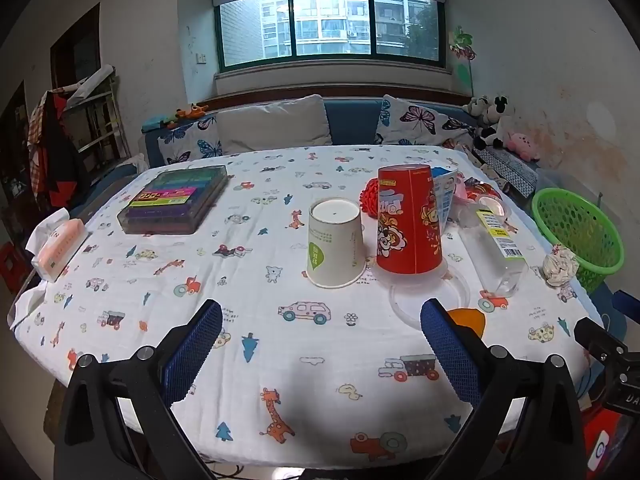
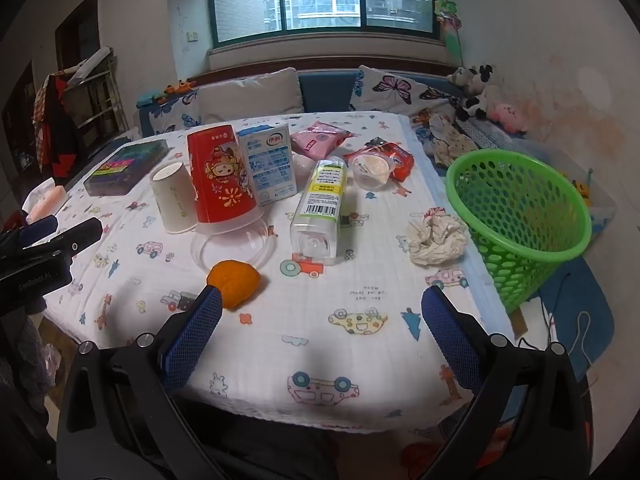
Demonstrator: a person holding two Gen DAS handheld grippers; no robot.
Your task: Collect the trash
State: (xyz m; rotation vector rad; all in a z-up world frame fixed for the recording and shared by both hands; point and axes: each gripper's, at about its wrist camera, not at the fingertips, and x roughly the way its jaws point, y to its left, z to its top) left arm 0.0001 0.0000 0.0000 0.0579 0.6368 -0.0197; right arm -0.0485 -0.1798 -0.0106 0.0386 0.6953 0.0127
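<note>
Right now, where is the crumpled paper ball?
In the right wrist view the crumpled paper ball lies on the tablecloth at the table's right side, just left of the green basket and right of the lying clear bottle.

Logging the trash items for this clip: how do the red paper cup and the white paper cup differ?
The red paper cup is taller and wider than the white paper cup. The red one carries a bright cartoon print; the white one is plain apart from a small green mark. The red cup's rim rests on a clear plastic lid, while the white cup sits directly on the tablecloth. Both stand upside down, side by side.
</note>
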